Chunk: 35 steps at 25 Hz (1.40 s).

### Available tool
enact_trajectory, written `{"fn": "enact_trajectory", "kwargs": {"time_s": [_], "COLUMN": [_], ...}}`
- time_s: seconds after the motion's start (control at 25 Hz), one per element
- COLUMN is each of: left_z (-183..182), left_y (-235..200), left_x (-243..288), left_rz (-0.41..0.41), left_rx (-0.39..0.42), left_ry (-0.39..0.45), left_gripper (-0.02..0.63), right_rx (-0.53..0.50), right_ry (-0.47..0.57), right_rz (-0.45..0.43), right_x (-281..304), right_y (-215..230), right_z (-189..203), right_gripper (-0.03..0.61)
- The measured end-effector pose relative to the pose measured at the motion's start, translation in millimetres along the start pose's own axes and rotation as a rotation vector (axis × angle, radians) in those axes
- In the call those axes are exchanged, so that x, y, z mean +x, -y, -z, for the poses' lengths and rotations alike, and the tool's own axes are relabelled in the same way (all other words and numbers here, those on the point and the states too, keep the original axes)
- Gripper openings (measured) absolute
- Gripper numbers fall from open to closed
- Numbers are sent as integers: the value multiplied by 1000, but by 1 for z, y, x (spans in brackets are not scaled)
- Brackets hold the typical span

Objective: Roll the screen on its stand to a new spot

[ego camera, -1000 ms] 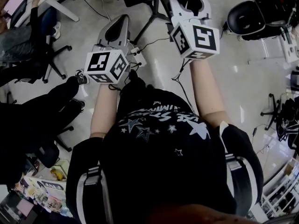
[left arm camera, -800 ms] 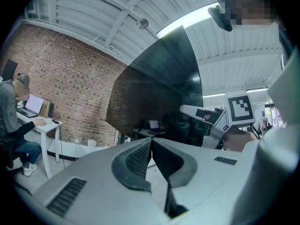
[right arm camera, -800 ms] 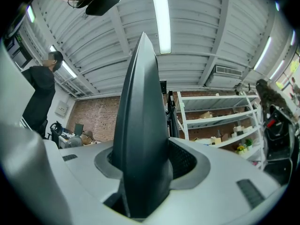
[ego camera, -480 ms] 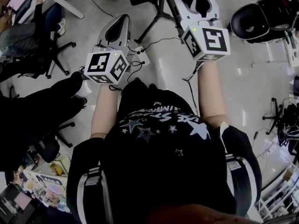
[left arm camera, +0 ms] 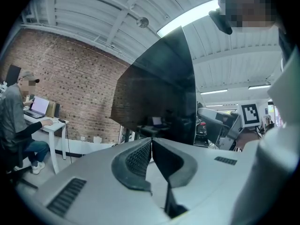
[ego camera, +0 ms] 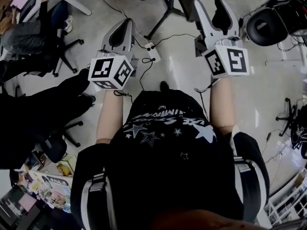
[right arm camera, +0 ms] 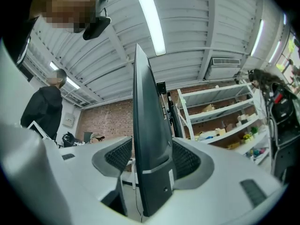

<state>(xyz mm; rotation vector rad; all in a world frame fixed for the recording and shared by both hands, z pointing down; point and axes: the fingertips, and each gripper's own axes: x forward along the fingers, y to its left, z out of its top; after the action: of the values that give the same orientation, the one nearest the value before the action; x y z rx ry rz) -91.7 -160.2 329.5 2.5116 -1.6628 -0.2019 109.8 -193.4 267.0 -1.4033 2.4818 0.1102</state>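
Reaching forward over a pale workshop floor (ego camera: pixel 177 75), a person in a star-printed black shirt (ego camera: pixel 168 143) is holding out two grippers, well apart from each other, each carrying its marker cube. The right gripper (ego camera: pixel 214 8) is bracketing the near edge of the screen (right arm camera: pixel 150 135). In the right gripper view the dark panel is standing upright and edge-on between the two mesh pads. The jaws have just been opening and are now spread wide on either side of the panel rather than clamping it.

The left gripper (ego camera: pixel 123 25) is keeping its jaws drawn together, tips meeting, with nothing showing between them. In the left gripper view the broad black face of the screen (left arm camera: pixel 154 93) is looming just beyond those tips, angled away, its lower corner dipping toward them. Whether it is touching them cannot be made out.

Behind the panel, a brick wall (left arm camera: pixel 79 88) is running along the room, and a seated person (left arm camera: pixel 14 121) is working at a laptop (left arm camera: pixel 37 108) on a white counter (left arm camera: pixel 51 123). On the other side, white shelves (right arm camera: pixel 220 116) are carrying boxes and small goods. A white power strip (ego camera: pixel 153 54) is lying on the floor between the two grippers, its cable trailing.
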Motion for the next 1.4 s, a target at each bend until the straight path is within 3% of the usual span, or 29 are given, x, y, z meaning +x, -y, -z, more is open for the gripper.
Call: {"fn": "enact_trajectory", "kwargs": {"time_s": [0.36, 0.52, 1.04, 1.4], "left_z": [3, -1, -5, -3], "left_y": [8, 8, 43, 70], "left_x": [-52, -75, -142, -184], "left_rz": [8, 13, 51, 73], "left_rx": [-33, -45, -38, -39], "left_ry": [9, 31, 45, 51], "left_gripper": [12, 11, 11, 11], "right_rx": [-33, -42, -42, -94], "right_ry": [-52, -113, -165, -206], "right_rz": [2, -14, 8, -2], "right_x": [-39, -47, -115, -160], "right_y": [-32, -58, -100, -125], "right_z": [1, 6, -6, -10], "right_gripper": [253, 140, 6, 6]}}
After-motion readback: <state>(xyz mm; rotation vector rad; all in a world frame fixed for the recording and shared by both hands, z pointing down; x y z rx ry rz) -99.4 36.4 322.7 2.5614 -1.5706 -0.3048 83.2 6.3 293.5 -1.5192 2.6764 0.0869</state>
